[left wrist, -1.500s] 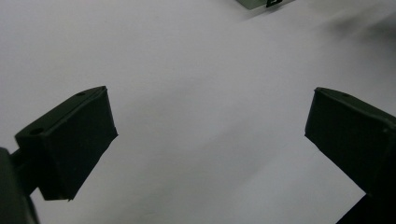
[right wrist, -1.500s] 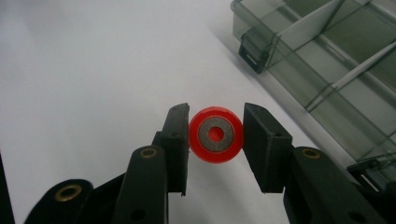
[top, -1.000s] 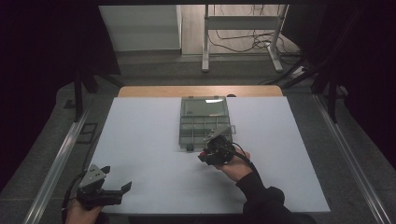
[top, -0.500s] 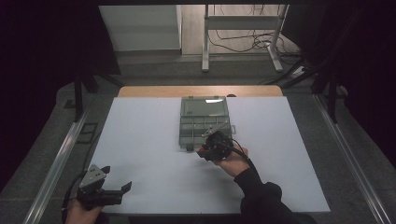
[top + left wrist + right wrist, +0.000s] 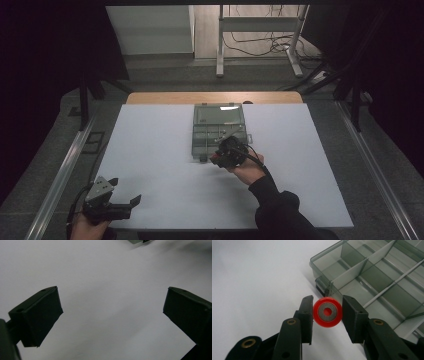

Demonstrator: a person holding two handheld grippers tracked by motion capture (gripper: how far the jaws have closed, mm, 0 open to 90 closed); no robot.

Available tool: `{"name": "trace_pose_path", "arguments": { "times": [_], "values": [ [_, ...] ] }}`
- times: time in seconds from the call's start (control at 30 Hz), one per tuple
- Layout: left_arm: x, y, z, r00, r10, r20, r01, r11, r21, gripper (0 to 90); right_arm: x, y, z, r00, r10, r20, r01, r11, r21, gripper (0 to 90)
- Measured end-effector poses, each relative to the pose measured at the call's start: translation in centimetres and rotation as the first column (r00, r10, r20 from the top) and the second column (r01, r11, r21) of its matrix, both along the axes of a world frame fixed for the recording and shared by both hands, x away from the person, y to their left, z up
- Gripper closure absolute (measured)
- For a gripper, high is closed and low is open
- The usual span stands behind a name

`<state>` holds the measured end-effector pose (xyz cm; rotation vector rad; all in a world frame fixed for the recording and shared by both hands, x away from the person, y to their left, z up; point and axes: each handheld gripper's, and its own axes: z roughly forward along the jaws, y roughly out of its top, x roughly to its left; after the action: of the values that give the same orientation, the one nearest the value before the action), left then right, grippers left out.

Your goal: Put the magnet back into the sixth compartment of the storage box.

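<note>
A red ring with a grey metal centre [image 5: 327, 312] is clamped between the two black jaws of the right gripper [image 5: 327, 315]; the pads are pressed against its left and right sides, and its flat face is turned toward the gripper's own camera. The ring is held above the white desk surface [image 5: 257, 277], just in front of the near corner of a smoky transparent compartment box [image 5: 372, 277], without touching it. The box is seen open, with thin dividers splitting it into rectangular cells, and a small dark latch is set on its near wall.

In the high view, the right gripper [image 5: 226, 152] is carried by a hand in a dark sleeve at the near edge of the compartment box [image 5: 218, 127], which is placed near the middle of the desk [image 5: 150, 150], closer to its far edge. The box lid is laid back toward the far edge.

The left gripper [image 5: 131, 202] is held low at the near left corner of the desk, well apart from the box. Its jaws are spread wide, with nothing between them but bare desk [image 5: 110, 290].
</note>
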<state>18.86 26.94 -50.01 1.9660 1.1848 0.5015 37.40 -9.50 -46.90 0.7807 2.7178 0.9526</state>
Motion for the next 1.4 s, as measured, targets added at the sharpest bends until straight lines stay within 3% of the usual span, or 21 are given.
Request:
{"name": "trace_pose_path", "arguments": {
  "times": [0.57, 1.4],
  "values": [
    [0.0, 0.0, 0.0, 1.0, 0.0, -0.001, 0.0, 1.0, 0.002, 2.4, 1.7, 0.4, 0.4, 0.9997, -0.021, -0.015, 0.022, 0.9997, 0.006, 62.7],
    [0.0, 0.0, 0.0, 1.0, -0.002, 0.002, 0.002, 1.0, 0.001, 2.4, 3.7, 1.0, 0.4, 0.9986, -0.052, 0.006, 0.052, 0.9986, -0.011, 62.7]
  ]
}}
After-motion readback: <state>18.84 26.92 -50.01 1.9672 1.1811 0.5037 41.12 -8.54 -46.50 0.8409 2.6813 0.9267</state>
